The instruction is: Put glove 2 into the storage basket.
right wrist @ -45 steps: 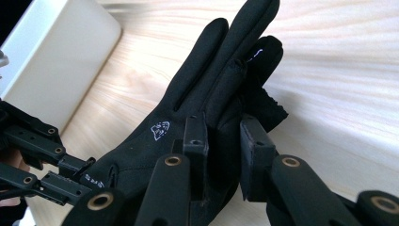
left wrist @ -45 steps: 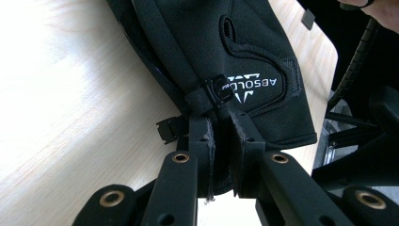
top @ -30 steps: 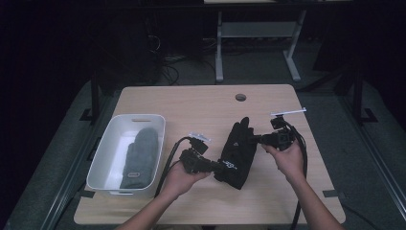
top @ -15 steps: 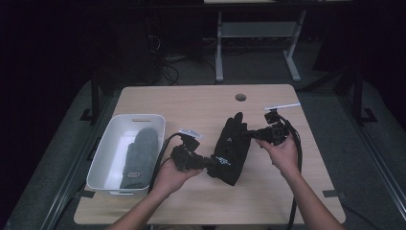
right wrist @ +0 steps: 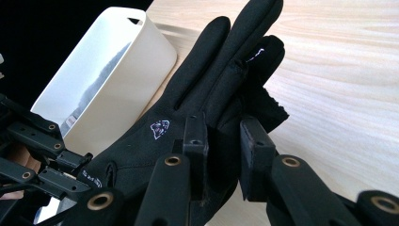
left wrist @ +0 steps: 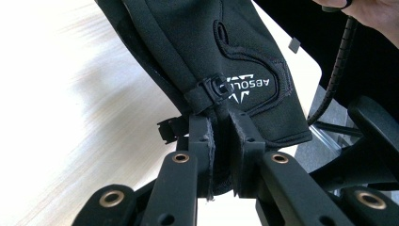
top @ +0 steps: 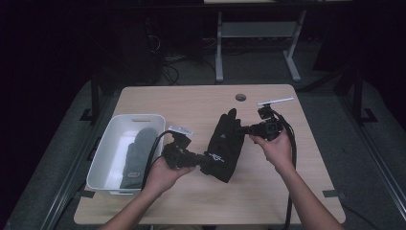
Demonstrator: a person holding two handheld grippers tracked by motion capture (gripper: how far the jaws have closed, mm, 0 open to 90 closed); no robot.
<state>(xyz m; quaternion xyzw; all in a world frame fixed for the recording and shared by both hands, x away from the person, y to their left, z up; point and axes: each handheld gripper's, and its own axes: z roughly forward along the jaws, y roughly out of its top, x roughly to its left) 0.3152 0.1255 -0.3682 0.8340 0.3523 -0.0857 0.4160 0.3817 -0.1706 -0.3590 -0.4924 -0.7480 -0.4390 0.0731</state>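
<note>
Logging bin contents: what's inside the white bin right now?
The white bin holds one grey glove lying lengthwise. Whatever is beneath it is covered. The black glove is outside, held by the left gripper and right gripper.

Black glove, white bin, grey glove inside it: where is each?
black glove (top: 225,143), high view, its palm.
white bin (top: 106,148), high view, left wall.
grey glove (top: 139,153), high view, its middle.

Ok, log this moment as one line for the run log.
left gripper: shut on black glove cuff | right gripper: shut on glove fingers | white bin: holds grey glove
</note>
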